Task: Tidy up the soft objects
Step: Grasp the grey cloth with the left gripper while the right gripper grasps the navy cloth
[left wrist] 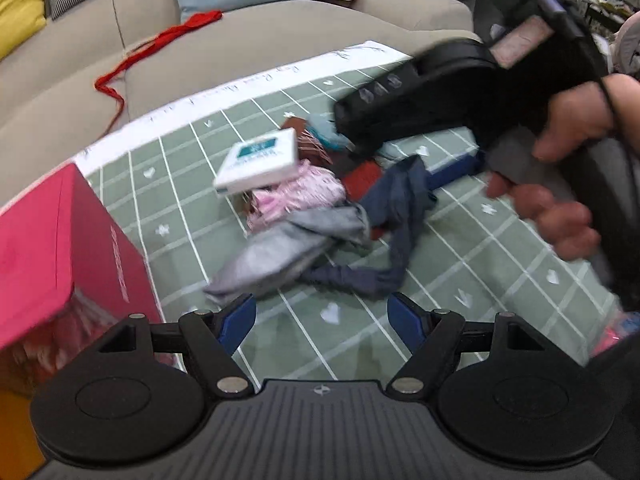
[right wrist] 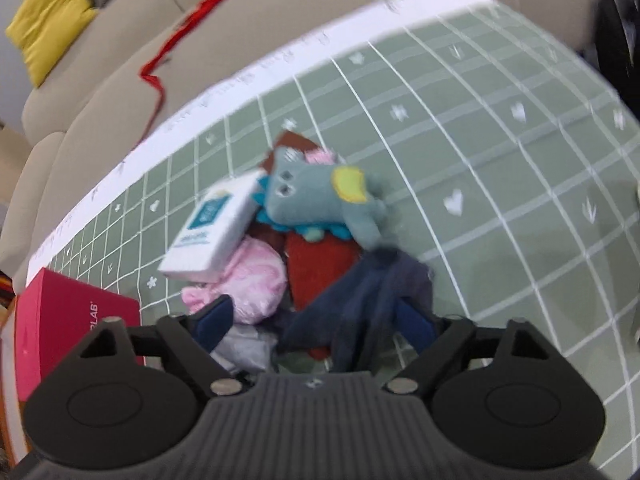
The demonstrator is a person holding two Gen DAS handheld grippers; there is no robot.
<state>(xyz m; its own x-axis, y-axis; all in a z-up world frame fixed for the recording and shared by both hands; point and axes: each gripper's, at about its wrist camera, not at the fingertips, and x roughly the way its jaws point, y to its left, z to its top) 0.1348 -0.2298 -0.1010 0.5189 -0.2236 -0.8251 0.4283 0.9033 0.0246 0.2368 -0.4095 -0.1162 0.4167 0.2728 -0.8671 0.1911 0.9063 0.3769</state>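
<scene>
Reaching step: both grippers hang over the heap beside the red box (left wrist: 60, 240). The left gripper (left wrist: 322, 316) gapes wide and empty; the right gripper (right wrist: 316, 320), jaws wide, straddles the dark blue cloth (right wrist: 360, 292) unpinched. Next, I judge, close on it.

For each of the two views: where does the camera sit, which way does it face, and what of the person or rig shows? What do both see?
Left wrist: sits on the left gripper, facing down at the green mat and clothes pile; its open blue fingers, the right gripper's body and a hand show.
Right wrist: sits on the right gripper, facing down over the pile; its fingers straddle the navy cloth.
Shared: white box, pink cloth, red box, sofa.
</scene>
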